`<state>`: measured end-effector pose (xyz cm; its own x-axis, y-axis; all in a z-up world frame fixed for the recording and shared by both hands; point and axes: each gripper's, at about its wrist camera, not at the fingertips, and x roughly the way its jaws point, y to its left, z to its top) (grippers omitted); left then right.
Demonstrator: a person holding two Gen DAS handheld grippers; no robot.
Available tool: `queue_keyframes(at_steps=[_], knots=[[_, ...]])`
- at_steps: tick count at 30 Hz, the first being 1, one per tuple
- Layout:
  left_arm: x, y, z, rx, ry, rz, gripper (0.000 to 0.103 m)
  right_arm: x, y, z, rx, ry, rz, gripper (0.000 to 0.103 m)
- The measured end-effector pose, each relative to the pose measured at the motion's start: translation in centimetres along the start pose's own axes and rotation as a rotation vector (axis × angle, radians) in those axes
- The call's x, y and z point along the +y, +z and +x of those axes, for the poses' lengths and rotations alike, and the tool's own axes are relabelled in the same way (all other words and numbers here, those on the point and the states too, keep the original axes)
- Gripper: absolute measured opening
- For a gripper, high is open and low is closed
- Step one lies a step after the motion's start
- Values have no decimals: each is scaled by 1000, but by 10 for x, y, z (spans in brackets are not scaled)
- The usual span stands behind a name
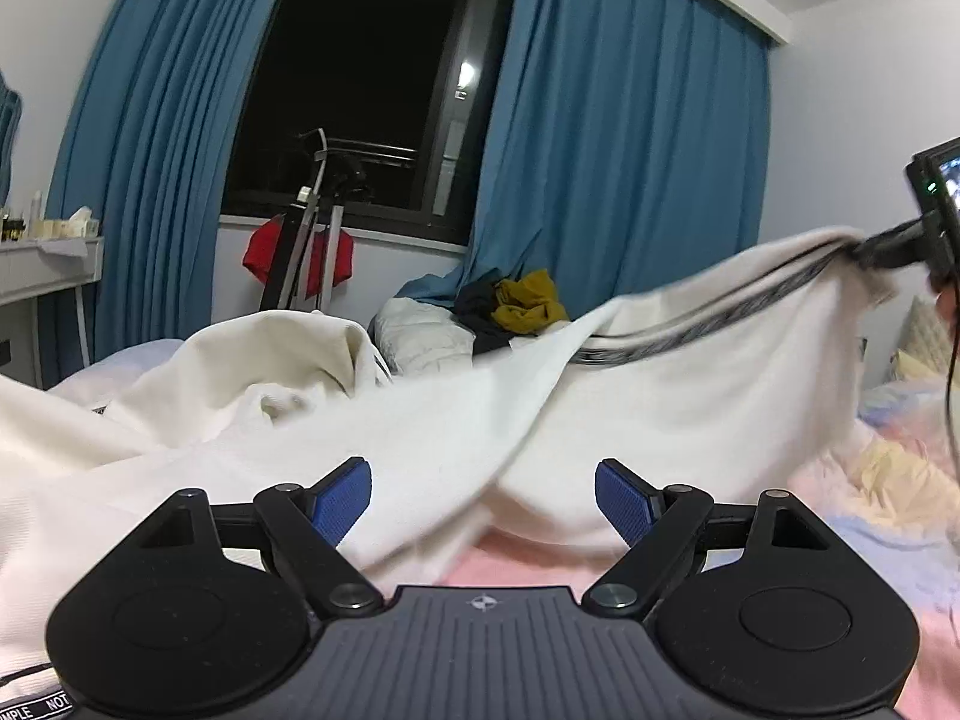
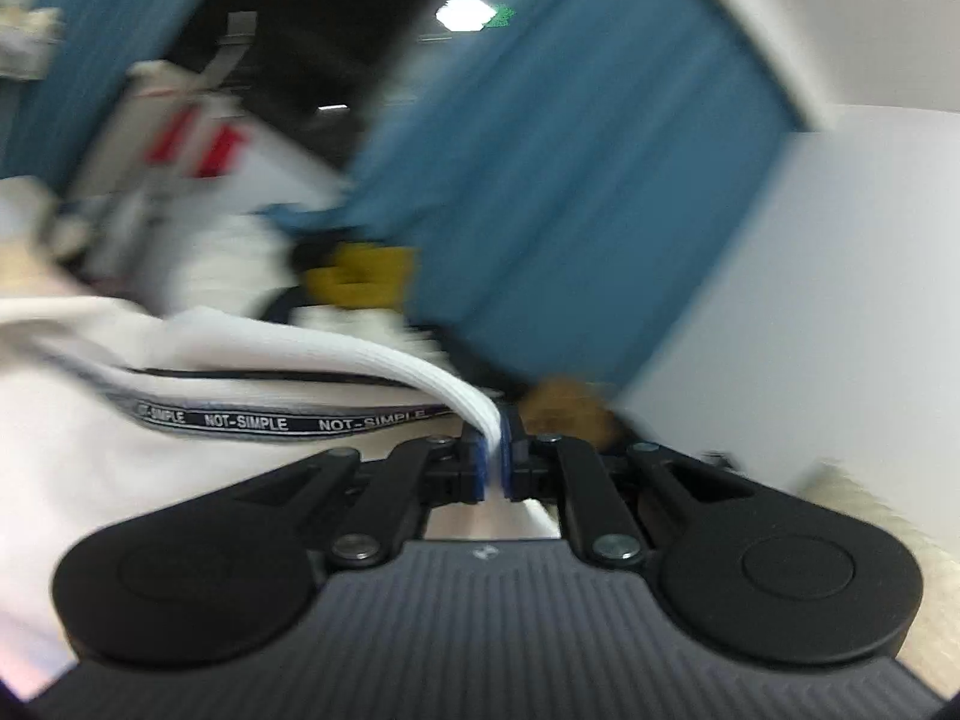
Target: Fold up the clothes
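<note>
Blue curtains (image 1: 630, 138) frame dark window (image 1: 372, 72). Bed (image 1: 870, 552) below, pastel cover. White garment (image 1: 420, 438) spread over bed, one edge lifted. Right tool (image 2: 493, 461) clamped on its ribbed hem. Left tool (image 1: 483, 501) wide, holding nothing, above garment.

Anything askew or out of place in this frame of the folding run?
Only the right tongs grip the white ribbed-hem garment, lifting one edge, so it hangs slanted over the pink bedspread. The left tongs are open and hold nothing. The right wrist view is motion-blurred.
</note>
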<state>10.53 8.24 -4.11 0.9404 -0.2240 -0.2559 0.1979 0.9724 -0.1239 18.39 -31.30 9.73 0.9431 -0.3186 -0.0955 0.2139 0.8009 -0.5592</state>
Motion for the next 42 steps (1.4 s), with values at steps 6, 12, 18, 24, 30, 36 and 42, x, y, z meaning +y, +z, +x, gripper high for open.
queue_keyframes(at_steps=[6, 12, 18, 24, 30, 36, 42], knots=[[-9, -8, 10, 63, 3, 78, 84, -42, -98, 1, 182, -154, 239, 8], [-23, -26, 4, 107, 2, 147, 83, -60, -226, -16, 524, -39, 908, 12], [-32, -37, 5, 167, 19, 187, 83, -66, -270, -39, 616, 55, 1417, 16], [-38, -47, 7, 205, 67, 255, 82, -72, -264, -51, 633, 96, 1538, 24], [-49, -53, 20, 227, 67, 388, 82, -79, -270, -60, 647, 82, 1546, 70], [-46, -56, 45, 259, 29, 446, 78, -88, -270, -81, 577, -25, 1606, 80], [-46, -65, 71, 297, -20, 467, 72, -69, -262, -69, 517, 267, 1748, 80]])
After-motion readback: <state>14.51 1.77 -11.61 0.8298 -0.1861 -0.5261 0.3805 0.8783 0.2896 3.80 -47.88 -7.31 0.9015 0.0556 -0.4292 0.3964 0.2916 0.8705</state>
